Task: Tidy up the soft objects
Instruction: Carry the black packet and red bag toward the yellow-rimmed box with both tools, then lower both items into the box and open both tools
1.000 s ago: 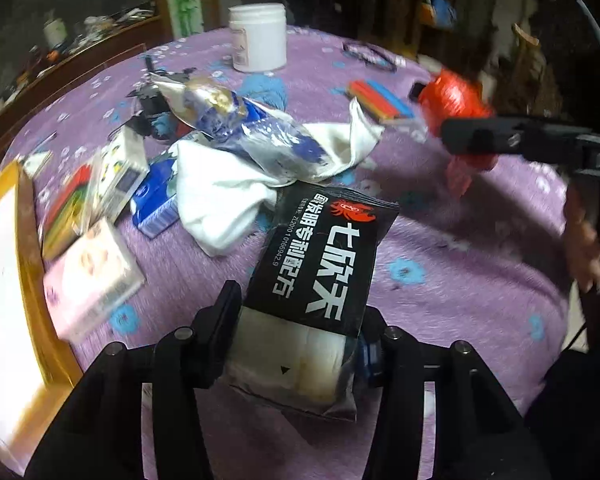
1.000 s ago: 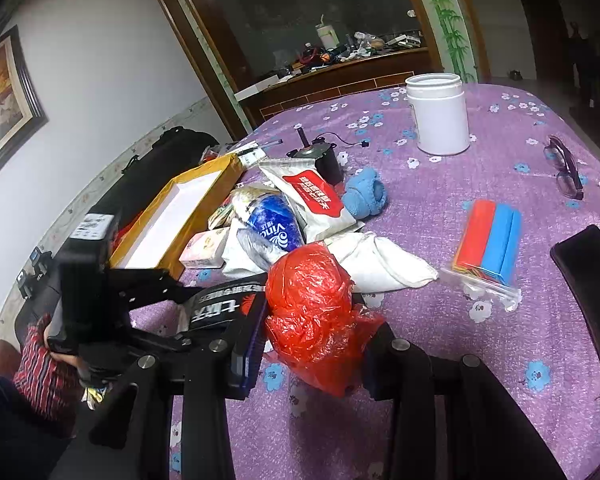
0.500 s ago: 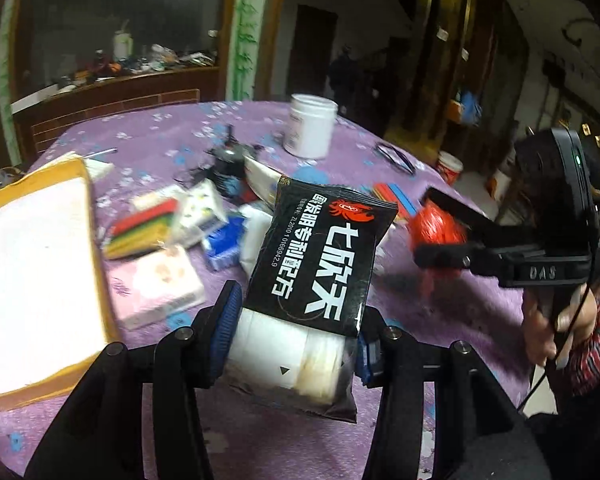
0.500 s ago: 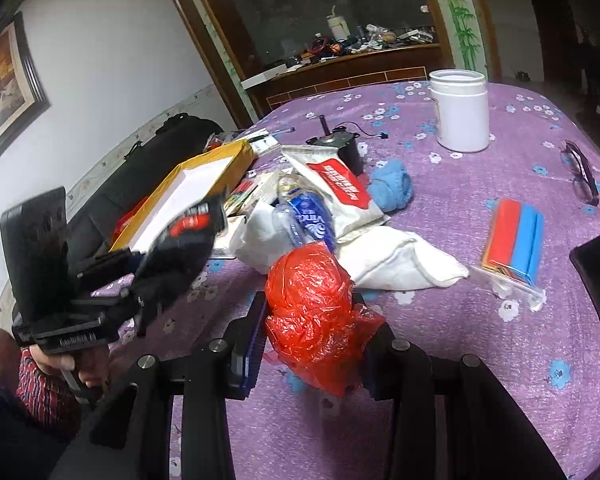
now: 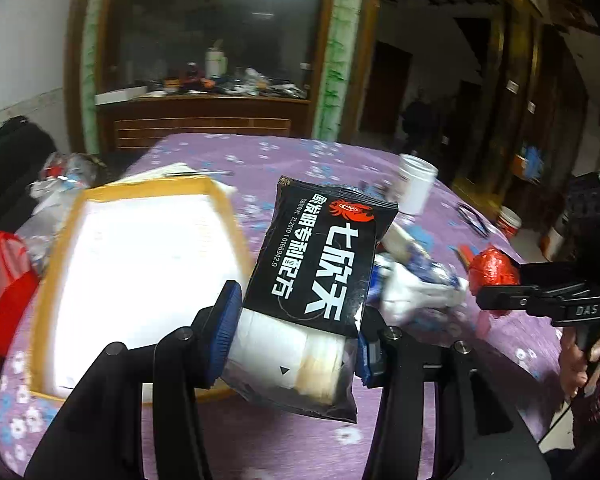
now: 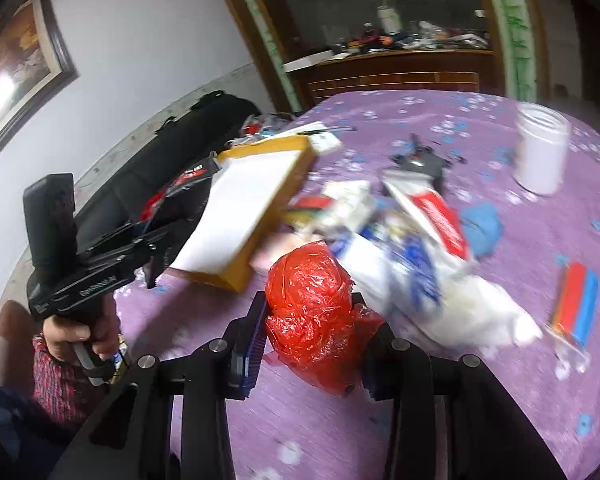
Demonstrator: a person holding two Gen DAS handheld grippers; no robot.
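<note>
The black packet [image 5: 320, 280] is being squeezed by the left gripper [image 5: 292, 344], above the table at 5 o'clock from the yellow box [image 5: 140, 272]. The red bag [image 6: 316, 308] is being pinched by the right gripper [image 6: 312, 344]. The slippery bag could be dropped if the pinch loosens.

Black packet [image 5: 320, 280] – red bag [image 6: 312, 308] – both clamped.

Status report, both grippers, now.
Left gripper shut on black packet. Right gripper shut on red bag. Both above table; yellow-rimmed box ahead, unobstructed.
</note>
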